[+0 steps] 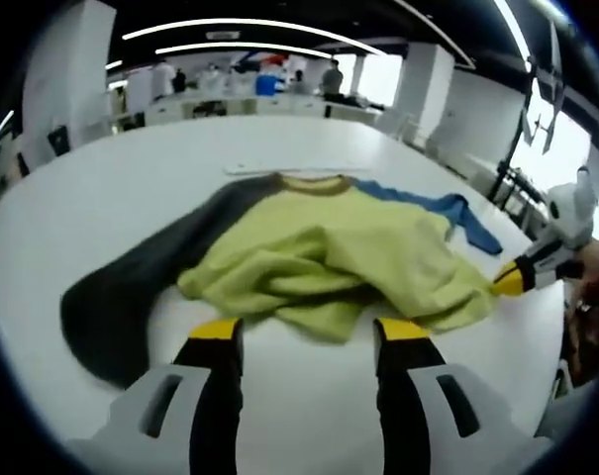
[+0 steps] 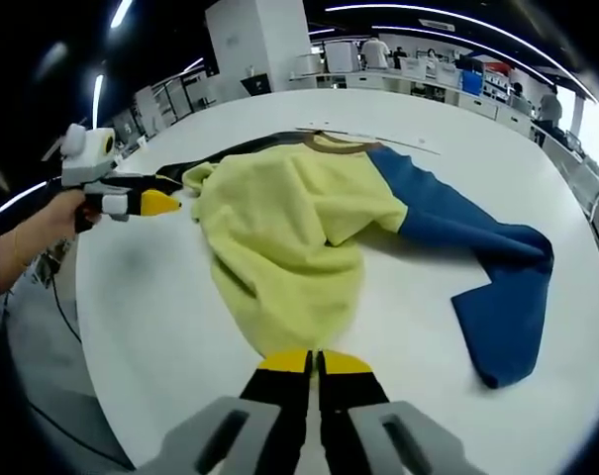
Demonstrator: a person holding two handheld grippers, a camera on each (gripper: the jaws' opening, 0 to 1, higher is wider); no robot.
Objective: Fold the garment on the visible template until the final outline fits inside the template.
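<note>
Right tool (image 2: 316,362) is pressed together, pinching hem of yellow knit sweater with dark grey and blue sleeves (image 2: 279,223), spread on white counter (image 2: 160,327). Left tool (image 1: 305,332) is held spread, jaws apart just beside sweater's crumpled edge.

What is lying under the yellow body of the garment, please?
Under the yellow body the white table shows around its edges. A blue sleeve and a dark grey sleeve come out from its sides. A template beneath cannot be seen; the cloth covers that area.

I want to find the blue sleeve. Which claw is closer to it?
Right, probably. The right claw sits shut at the yellow hem, with the blue sleeve lying beside it. The left claw is across the shirt, by the dark sleeve.
</note>
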